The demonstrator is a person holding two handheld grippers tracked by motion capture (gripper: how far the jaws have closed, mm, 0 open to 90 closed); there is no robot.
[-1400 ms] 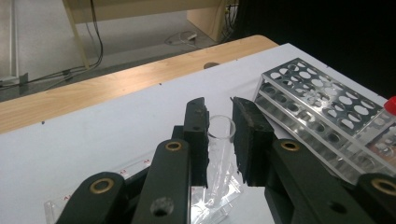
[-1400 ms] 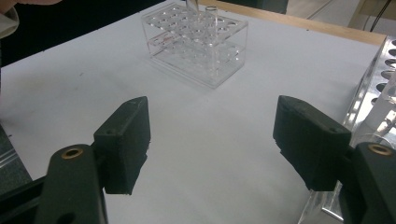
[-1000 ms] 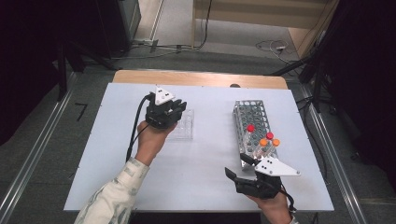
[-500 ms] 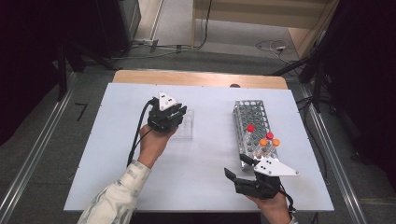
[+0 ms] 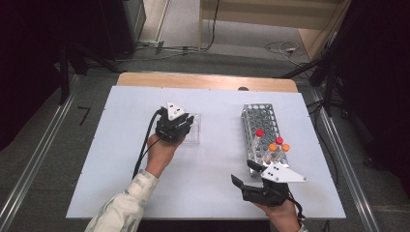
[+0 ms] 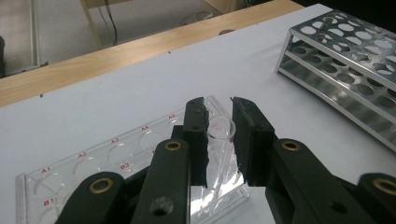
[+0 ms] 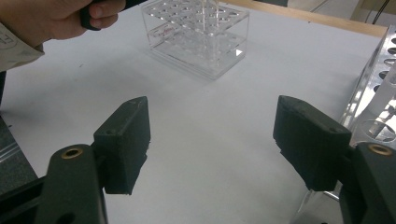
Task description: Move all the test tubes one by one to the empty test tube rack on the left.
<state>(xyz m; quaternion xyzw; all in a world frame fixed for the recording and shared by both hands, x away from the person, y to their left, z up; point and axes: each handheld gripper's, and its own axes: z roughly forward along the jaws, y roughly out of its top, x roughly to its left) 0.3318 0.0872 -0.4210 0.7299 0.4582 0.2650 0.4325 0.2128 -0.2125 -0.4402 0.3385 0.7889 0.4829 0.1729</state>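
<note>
Left gripper [image 5: 181,126] and right gripper [image 5: 247,174]: 2 black jaws each with brass-ringed pivot screws, grey 3-cornered top plate with dark dots, black trailing cable; person wears pale, finely patterned long sleeve [image 5: 126,205].

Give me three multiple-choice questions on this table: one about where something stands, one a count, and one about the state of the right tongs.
1. Seen from above, on which side of the clear rack does the metal rack stand?
A) left
B) right
C) on top of it

2. How many red caps are in the metal rack?
A) one
B) two
C) four

3. The right tongs are:
A) open and empty
B) shut on a tube
C) shut on a cap

Answers:
1 B: it stands toward the right edge of the table.
2 B: two red ones sit beside two orange caps.
3 A: bare table shows between the wide-apart jaws.
</note>
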